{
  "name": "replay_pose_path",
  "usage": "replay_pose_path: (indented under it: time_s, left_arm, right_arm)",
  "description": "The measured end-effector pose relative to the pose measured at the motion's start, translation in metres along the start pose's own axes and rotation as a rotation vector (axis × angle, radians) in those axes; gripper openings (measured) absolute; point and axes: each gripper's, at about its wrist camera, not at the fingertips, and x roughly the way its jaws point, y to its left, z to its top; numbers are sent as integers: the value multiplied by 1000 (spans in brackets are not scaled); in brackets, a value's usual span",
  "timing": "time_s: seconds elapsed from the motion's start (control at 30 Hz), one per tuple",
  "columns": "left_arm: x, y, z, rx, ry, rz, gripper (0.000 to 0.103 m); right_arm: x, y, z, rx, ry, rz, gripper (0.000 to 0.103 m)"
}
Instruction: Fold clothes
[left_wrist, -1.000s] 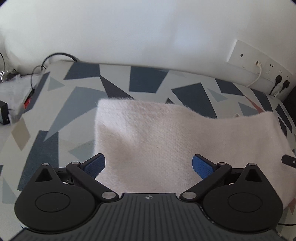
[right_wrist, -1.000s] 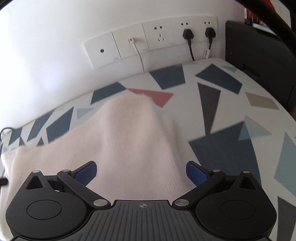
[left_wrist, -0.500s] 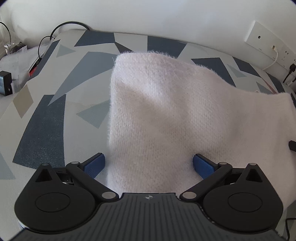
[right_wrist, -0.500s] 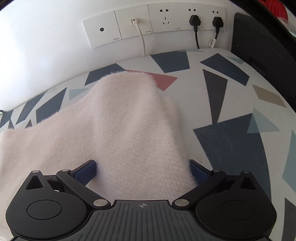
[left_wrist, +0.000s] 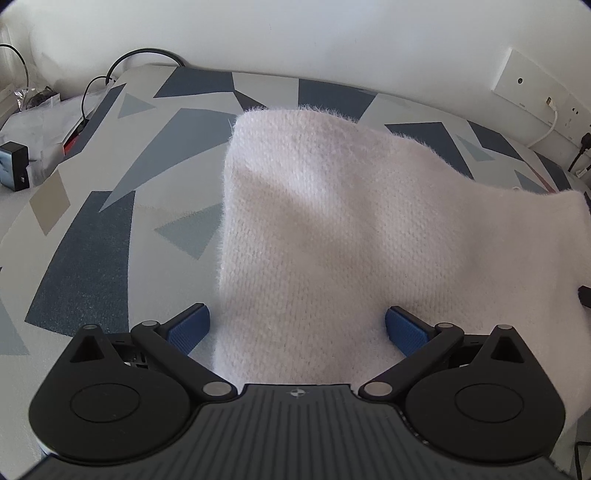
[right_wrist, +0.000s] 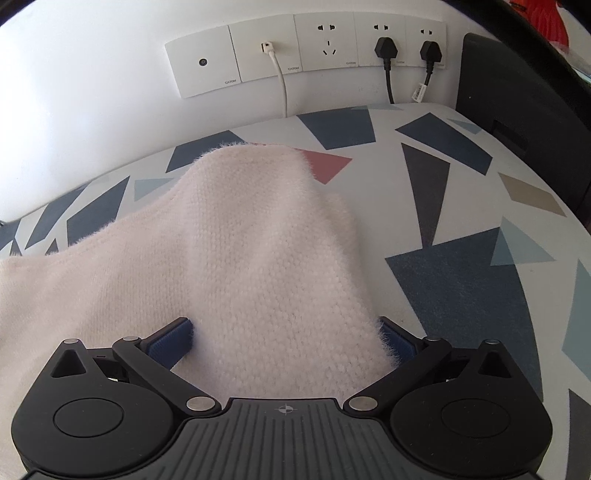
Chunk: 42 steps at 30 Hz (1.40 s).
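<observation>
A fluffy pale pink knitted garment (left_wrist: 351, 229) lies on a table with a grey, blue and white triangle pattern (left_wrist: 110, 221). My left gripper (left_wrist: 297, 326) is open, its blue pads wide apart over the garment's left part. The garment also shows in the right wrist view (right_wrist: 258, 258), where my right gripper (right_wrist: 284, 338) is open over its right end. The fabric fills the gap between each pair of pads; neither pair closes on it. The garment's near edge is hidden under both grippers.
A white wall with socket plates (right_wrist: 306, 51), two black plugs (right_wrist: 386, 48) and a white cable (right_wrist: 280, 85) stands behind the table. A black box (right_wrist: 517, 110) sits at the far right. Cables and a small black adapter (left_wrist: 13, 166) lie at the far left.
Both grippers have moved forward and lower over the garment, which now looks larger and fills more of each view. The pads stayed wide apart.
</observation>
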Motion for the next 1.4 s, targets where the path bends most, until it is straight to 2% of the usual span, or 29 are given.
replay_pose_path:
  time_s: [0.23,0.43,0.47,0.53,0.63,0.73,1.0,1.4]
  left_arm:
    - [1,4,6,-24,54,-8,103]
    - [-14,23,3,-187,45,111,103]
    - [-14,26,2,-196,52,108,103]
    - [-7,27,1,-168,73,65,103]
    - [-5,16,4,-69,77,11,103]
    - [-4,9,6,-42,81,-33,103]
    - [-1,0,2,-9,48,-11,103]
    - [-3,6,-1,-13,29,-26,103]
  right_arm:
    - [1,0,2,-6,8,5,102]
    - [1,0,2,-6,6,5,102]
    - [1,0,2,-6,6,5,102]
    - [1,0,2,-7,5,5,102]
    - [1,0,2,-6,5,5,102]
    - [1,0,1,-5,5,3,102]
    - [1,0,1,-7,4,4,102]
    - [1,0,0,-4,2,3,102]
